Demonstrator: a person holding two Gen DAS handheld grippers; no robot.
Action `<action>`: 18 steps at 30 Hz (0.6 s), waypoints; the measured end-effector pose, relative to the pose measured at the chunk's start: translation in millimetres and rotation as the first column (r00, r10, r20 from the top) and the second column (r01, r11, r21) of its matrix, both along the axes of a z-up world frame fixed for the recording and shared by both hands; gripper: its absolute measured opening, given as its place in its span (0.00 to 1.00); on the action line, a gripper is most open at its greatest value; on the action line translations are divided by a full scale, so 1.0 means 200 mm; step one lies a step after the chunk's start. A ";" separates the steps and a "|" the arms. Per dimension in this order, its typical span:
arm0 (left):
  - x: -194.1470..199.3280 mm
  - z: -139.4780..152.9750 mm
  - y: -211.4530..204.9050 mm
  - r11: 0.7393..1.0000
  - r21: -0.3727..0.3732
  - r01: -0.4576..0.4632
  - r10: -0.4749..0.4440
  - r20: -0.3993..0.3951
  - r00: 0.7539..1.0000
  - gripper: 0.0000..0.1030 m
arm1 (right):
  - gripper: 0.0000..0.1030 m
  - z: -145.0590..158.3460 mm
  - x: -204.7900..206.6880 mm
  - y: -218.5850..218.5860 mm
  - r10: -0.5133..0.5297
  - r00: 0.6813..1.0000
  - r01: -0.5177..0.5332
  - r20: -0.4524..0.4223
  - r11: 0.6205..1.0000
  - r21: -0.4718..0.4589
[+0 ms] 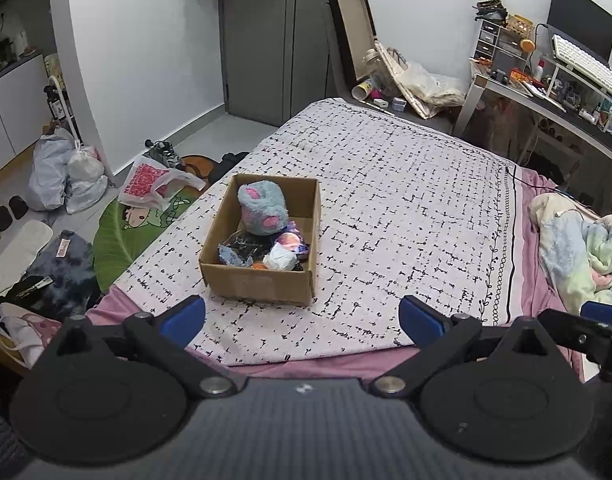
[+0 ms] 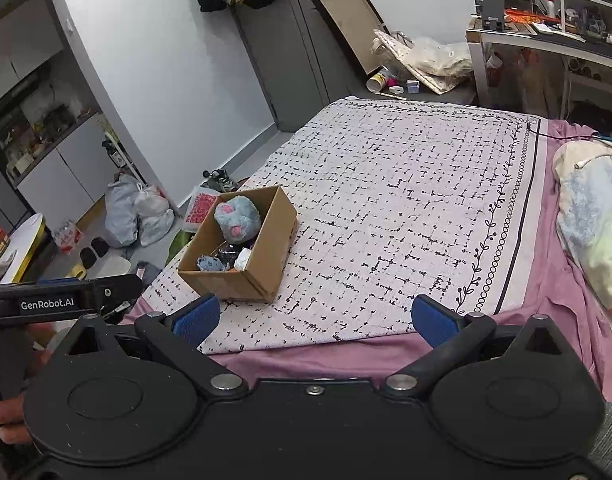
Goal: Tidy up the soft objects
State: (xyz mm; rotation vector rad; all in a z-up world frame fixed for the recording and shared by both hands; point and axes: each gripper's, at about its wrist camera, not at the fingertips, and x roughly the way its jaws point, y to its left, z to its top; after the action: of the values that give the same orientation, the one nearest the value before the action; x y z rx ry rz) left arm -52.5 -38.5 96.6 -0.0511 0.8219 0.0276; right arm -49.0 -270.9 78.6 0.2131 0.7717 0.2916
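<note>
While both tools (image 1: 302, 320) (image 2: 316, 318) hang spread and empty, the box (image 1: 262, 276) sits near the bedspread's (image 1: 406, 200) left edge.

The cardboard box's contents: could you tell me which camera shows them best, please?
The left wrist view: the box sits nearer and is seen from above, so the plush and smaller items show clearly. In the right wrist view it's smaller, angled, its wall hiding some.

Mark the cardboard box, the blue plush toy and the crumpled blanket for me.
cardboard box (image 1: 258, 282): left wrist view, near outer wall.
blue plush toy (image 1: 262, 208): left wrist view, middle of its furry body.
crumpled blanket (image 2: 590, 216): right wrist view, pale blue patch.
</note>
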 end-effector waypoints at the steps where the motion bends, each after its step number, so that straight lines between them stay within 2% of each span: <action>1: 0.00 0.00 0.00 1.000 0.000 -0.001 0.001 -0.001 1.000 0.99 | 1.00 0.00 0.00 0.00 0.006 1.000 -0.006 -0.002 1.000 -0.001; 18: -0.01 -0.03 0.01 1.000 0.012 0.009 -0.009 -0.020 1.000 0.99 | 1.00 -0.02 0.01 0.01 0.007 1.000 -0.007 -0.018 1.000 -0.005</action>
State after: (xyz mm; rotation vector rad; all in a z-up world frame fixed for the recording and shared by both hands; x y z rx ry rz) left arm -54.0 -37.1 90.8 -0.0358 0.8414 0.0244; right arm -47.5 -268.9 74.0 0.2087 0.7907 0.2947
